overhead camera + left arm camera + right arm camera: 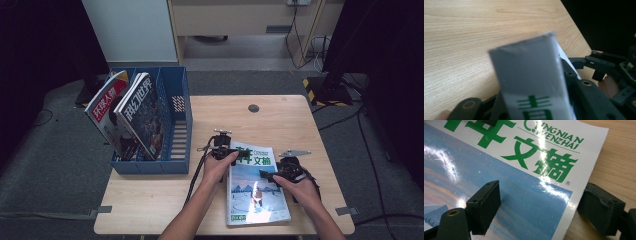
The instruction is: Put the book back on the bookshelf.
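While the left gripper [226,150] clamps the magazine [256,187] at its far left corner, the right gripper [276,174] straddles its right edge, jaws apart, spine running away from us.

Light falls from overhead onto the table [280,120], which sits bright while the room's left and right sides sink into near black. The magazine [524,195] has a glossy cover that throws white glare patches in the right gripper view. In the left gripper view its corner is close and blurred, though the wood grain stays sharp.
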Demonstrator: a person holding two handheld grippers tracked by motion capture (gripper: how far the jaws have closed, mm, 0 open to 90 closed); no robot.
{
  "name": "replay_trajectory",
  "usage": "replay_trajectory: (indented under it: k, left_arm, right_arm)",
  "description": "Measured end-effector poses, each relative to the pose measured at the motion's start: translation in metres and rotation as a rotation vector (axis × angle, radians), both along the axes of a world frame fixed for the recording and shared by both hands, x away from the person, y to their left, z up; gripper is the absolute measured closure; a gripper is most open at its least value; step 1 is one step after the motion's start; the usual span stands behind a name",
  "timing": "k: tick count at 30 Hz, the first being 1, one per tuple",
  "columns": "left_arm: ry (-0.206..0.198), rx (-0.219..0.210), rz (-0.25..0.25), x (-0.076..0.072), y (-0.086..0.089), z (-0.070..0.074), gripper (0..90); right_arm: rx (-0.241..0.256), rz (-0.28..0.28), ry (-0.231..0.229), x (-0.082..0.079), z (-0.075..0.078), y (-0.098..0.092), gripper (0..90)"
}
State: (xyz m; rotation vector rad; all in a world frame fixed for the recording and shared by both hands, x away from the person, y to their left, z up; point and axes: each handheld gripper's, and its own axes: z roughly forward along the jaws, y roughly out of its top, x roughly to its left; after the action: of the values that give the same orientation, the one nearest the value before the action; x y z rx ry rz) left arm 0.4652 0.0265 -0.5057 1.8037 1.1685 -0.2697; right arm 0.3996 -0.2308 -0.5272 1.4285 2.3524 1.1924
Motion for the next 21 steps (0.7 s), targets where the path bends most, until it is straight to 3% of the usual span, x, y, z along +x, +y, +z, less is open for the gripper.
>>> replay_trajectory:
  k: [7,13,21]
  left_arm:
    - [-0.047,0.015,-0.013,-0.004,-0.003,0.012,69.6]
    - [-0.057,0.017,-0.021,-0.005,-0.003,0.017,70.1]
    - [-0.105,0.03,-0.035,-0.008,0.001,0.028,70.5]
  right_arm:
    - [0.059,0.005,0.004,0.001,0.006,-0.01,20.5]
    - [0.111,-0.041,-0.057,0.0,0.014,-0.027,23.2]
    - [0.042,-0.134,-0.076,0.002,0.012,-0.04,23.4]
